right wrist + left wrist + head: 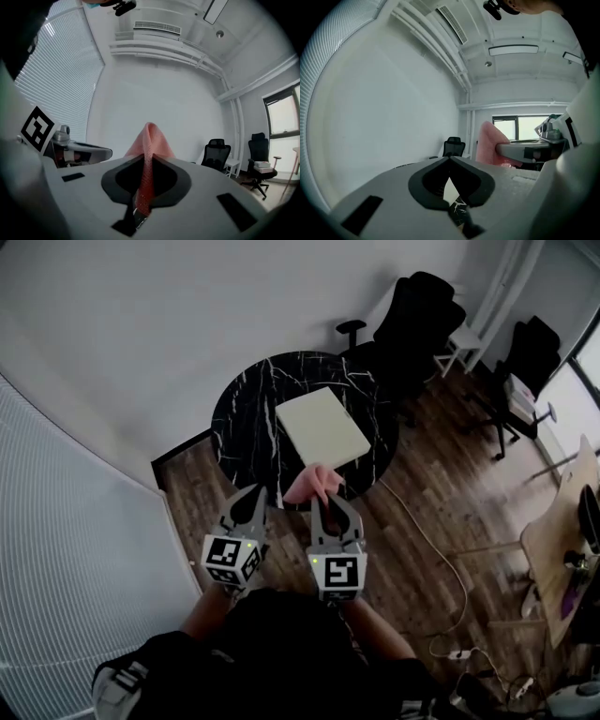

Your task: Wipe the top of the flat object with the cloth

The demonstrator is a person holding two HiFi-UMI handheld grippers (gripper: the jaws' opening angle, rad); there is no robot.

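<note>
1. Below the head camera, a round black marble surface [246, 418] stands on a wood floor [441, 512], close to a white wall.
2. On the surface lies a flat cream board [322, 426], turned at an angle and a little right of centre.
3. The right gripper [330, 502] is held at the near edge of the surface, and its fingers are clamped on a pink cloth [314, 484].
4. The cloth bunches out past the fingertips in a soft peak and sits at the board's near corner. Whether it touches the board cannot be told.
5. The left gripper [253, 495] is just beside the right one, also at the near edge of the surface. Its fingers are together at the tips, with nothing between them.
6. Through the small gap behind the left fingertips, a strip of the board and the veined surface shows.
7. Black office chairs [417, 320] stand on the far side of the surface.
</note>
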